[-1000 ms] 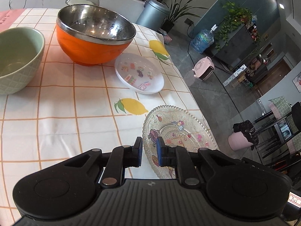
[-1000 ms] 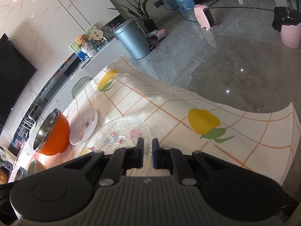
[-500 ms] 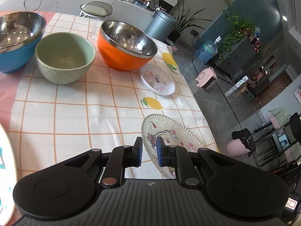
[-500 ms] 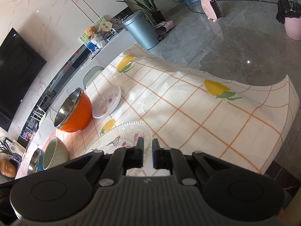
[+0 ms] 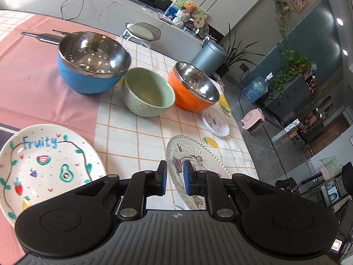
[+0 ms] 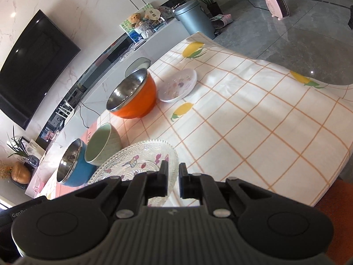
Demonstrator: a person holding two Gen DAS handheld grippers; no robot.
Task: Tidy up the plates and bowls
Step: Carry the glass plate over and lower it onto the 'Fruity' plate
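Note:
A blue steel-lined bowl point(image 5: 92, 66), a green ceramic bowl point(image 5: 147, 95) and an orange steel-lined bowl point(image 5: 194, 86) stand in a row on the table. A small white plate point(image 5: 215, 122) lies beyond the orange bowl. A clear glass plate point(image 5: 196, 154) lies just ahead of my left gripper point(image 5: 174, 177), whose jaws stand nearly shut and empty above its near rim. A white "Fruity" plate point(image 5: 44, 163) lies at the near left. My right gripper point(image 6: 173, 176) is nearly shut and empty over the glass plate's point(image 6: 141, 159) near edge.
The table has a checked lemon cloth point(image 6: 253, 121) and a pink cloth point(image 5: 33, 77). Its edge drops to a grey floor on the right. Black tongs point(image 5: 42, 36) lie behind the blue bowl.
Both grippers have pulled back and up from the table. More of the table shows, with the blue bowl and "Fruity" plate now in view. The jaws have not changed.

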